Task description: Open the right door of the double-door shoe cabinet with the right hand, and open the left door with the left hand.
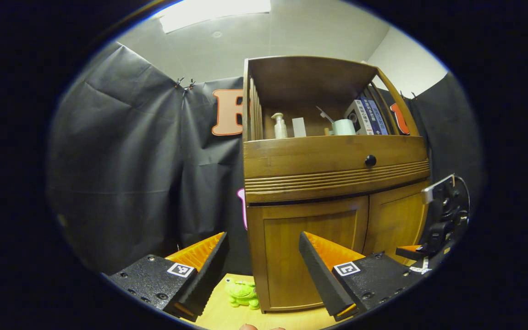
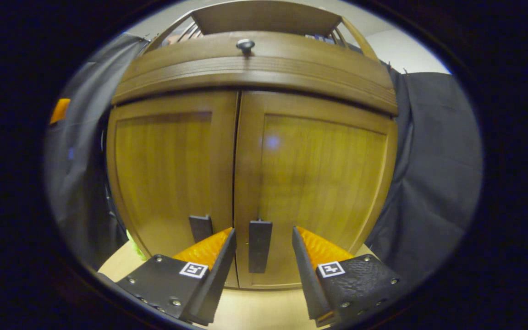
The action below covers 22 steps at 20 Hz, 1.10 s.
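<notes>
Straight ahead in the right gripper view, at twelve o'clock: shoe cabinet, both doors closed. Right door and left door meeting at a dark seam down the middle. Right door's handle, a dark vertical bar, framed between the spread fingers of the right gripper, fingers not touching it. Left door's handle at about ten o'clock from that gap, partly hidden behind one finger. Drawer knob high at twelve o'clock.

Off to the cabinet's left side in the left gripper view: left gripper spread wide, holding nothing, well short of the left door. Right gripper at three o'clock, near the cabinet front. Green toy on the light wooden table at six o'clock, just beside the cabinet's corner. Open shelf at one o'clock with pump bottle, mug and books.
</notes>
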Each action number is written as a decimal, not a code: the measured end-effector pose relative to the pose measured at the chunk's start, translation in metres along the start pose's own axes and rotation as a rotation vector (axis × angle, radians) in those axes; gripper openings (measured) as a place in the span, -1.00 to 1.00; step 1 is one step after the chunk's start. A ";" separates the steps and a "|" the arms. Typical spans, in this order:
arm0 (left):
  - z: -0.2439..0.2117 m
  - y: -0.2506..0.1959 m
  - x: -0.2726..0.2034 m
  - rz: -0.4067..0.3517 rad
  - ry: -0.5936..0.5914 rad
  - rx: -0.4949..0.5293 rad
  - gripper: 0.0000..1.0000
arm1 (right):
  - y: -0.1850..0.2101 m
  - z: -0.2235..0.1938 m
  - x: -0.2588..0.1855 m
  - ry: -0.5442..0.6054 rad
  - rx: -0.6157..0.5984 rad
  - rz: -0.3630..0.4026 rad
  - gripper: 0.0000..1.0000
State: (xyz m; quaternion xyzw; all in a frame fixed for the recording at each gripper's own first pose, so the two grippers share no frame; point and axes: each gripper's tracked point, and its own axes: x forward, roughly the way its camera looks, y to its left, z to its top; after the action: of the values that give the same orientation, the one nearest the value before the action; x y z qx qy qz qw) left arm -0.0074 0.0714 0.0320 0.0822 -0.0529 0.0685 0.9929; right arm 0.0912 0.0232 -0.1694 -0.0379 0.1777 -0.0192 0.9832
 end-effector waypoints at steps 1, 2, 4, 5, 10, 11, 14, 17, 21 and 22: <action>-0.002 0.006 0.000 0.014 0.007 0.001 0.89 | -0.004 -0.004 0.004 0.017 -0.004 -0.016 0.32; -0.005 0.012 -0.001 0.029 0.014 0.003 0.89 | -0.003 -0.006 0.008 0.030 0.001 -0.014 0.18; -0.009 0.022 -0.003 0.059 0.027 0.003 0.90 | 0.002 -0.014 0.021 0.053 0.012 0.008 0.05; -0.011 0.027 -0.003 0.072 0.032 0.002 0.89 | 0.004 -0.018 0.025 0.067 0.010 0.014 0.05; -0.015 0.038 -0.004 0.113 0.044 -0.006 0.90 | 0.008 -0.019 0.028 0.099 0.017 0.021 -0.36; -0.016 0.037 -0.004 0.111 0.048 -0.010 0.89 | 0.008 -0.018 0.030 0.097 0.035 0.018 -0.44; -0.016 0.034 -0.004 0.105 0.050 -0.023 0.91 | 0.006 -0.019 0.023 0.109 0.042 0.006 -0.45; -0.013 0.033 -0.005 0.098 0.040 -0.017 0.90 | 0.001 -0.021 0.013 0.102 0.054 -0.024 -0.45; -0.009 0.031 -0.005 0.086 0.029 -0.010 0.90 | -0.001 -0.020 0.015 0.100 0.081 -0.057 -0.44; -0.010 0.029 -0.006 0.078 0.030 -0.014 0.90 | -0.001 -0.019 0.012 0.102 0.086 -0.062 -0.45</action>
State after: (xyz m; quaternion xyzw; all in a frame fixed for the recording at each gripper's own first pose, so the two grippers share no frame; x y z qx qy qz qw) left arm -0.0166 0.1012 0.0261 0.0719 -0.0418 0.1079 0.9907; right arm 0.0960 0.0199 -0.1915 -0.0002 0.2253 -0.0594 0.9725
